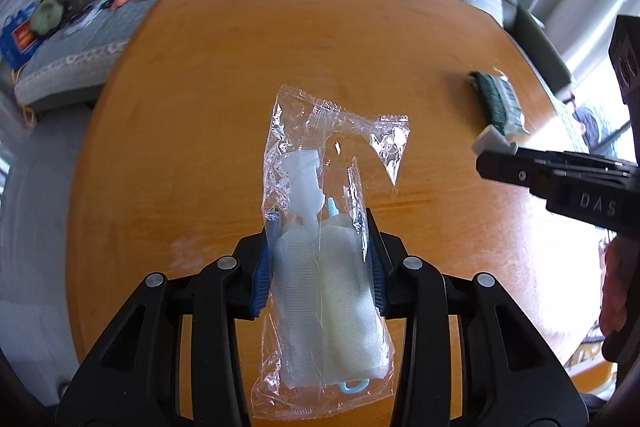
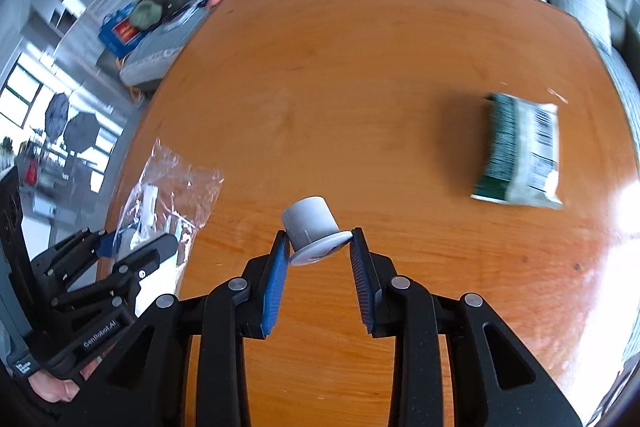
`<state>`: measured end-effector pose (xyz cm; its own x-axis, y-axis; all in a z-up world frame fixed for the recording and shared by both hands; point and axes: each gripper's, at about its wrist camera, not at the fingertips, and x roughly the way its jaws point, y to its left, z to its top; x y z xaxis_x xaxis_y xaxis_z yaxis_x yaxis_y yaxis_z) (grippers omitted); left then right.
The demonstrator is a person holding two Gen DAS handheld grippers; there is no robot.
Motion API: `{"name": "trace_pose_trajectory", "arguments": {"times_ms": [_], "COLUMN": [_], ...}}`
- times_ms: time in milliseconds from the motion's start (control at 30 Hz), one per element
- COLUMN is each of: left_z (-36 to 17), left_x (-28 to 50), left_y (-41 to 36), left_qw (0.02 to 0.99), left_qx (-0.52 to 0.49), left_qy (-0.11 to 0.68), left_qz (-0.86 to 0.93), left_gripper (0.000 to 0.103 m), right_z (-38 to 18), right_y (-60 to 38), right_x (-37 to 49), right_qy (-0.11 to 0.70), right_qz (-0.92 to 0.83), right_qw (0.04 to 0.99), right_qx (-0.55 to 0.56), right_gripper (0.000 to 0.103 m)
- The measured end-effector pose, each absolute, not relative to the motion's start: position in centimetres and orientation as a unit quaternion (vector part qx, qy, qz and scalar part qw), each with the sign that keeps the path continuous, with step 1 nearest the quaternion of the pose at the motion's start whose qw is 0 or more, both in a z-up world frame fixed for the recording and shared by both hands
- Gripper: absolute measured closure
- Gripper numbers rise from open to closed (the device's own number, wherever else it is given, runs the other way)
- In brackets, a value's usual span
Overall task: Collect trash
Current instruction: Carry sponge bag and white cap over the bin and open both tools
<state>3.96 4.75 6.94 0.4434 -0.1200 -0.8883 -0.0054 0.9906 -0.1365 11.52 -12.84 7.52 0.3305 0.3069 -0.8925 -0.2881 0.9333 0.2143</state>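
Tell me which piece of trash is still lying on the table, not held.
The green snack packet; the clear bag and the grey cup are each held.

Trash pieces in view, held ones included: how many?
3. Clear plastic packet shut in the left gripper; small grey cup between the right gripper fingers; green-and-white wrapper lying loose on the wooden table. More may sit outside the views.
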Motion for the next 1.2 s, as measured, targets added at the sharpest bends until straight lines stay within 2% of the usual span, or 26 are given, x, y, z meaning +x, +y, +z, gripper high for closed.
{"name": "trace_pose_trajectory", "arguments": {"times_ms": [533, 1200], "left_z": [7.3, 6.5], "left_x": [-0.6, -11.8], "left_y": [16.2, 30.6], "left_qw": [0.854, 0.832], "left_qx": [-0.127, -0.204], "left_qy": [0.502, 0.485], "left_qz": [0.048, 0.176], "left_gripper": [0.064, 0.064], "right_z": [7.9, 6.4], "right_y": [0.7, 19.2], "right_x": [10.3, 4.6], "right_qy": [0.545, 0.539], "right_qz": [0.257, 0.368], "right_qw": [0.796, 0.743], "right_qx": [-0.065, -0.151], "right_gripper": [0.07, 0.07]}}
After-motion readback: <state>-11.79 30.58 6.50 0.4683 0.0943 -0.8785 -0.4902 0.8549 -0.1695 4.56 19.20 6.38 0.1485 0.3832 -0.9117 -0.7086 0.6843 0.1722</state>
